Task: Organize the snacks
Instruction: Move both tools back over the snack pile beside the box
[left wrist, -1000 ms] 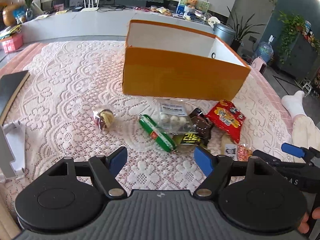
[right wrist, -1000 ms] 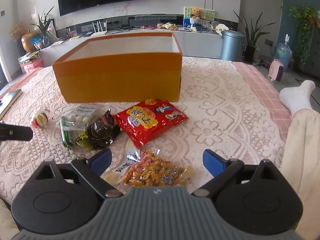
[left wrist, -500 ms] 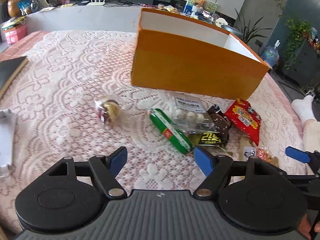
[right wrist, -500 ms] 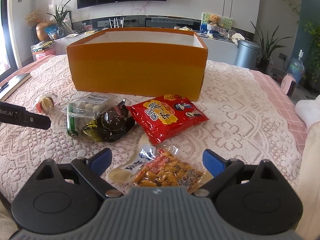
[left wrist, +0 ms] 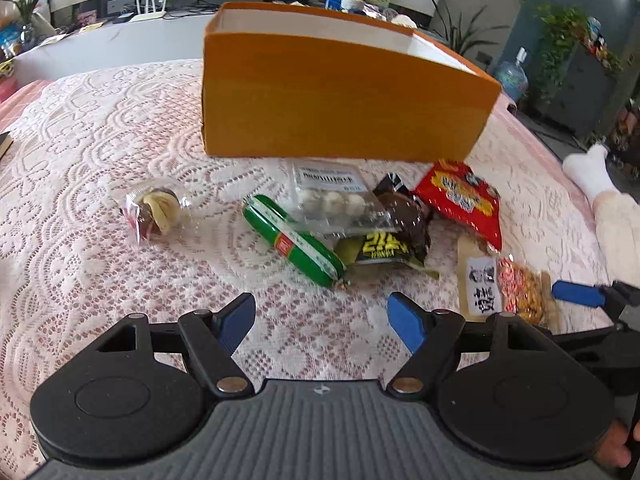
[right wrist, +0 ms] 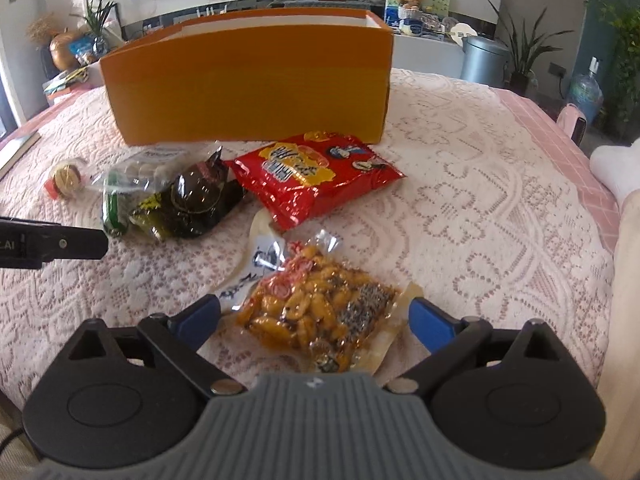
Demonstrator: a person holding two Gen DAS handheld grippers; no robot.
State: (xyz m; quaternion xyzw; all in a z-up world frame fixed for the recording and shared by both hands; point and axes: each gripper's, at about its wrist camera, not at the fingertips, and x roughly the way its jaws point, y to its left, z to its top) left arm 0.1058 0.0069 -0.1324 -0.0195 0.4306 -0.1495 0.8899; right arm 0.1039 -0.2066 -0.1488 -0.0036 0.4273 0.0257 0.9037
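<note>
Right wrist view: the right gripper (right wrist: 314,318), released, straddles the peanut packet (right wrist: 320,312), with bare lace-covered bench (right wrist: 500,220) to its right. The left gripper (left wrist: 322,314), also released, faces the green sausage (left wrist: 294,240); writing on the packets is unreadable.

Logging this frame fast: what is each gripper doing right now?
Left gripper: open, holding nothing, above the lace cloth.
Right gripper: open, holding nothing, jaws either side of the peanut packet.
</note>
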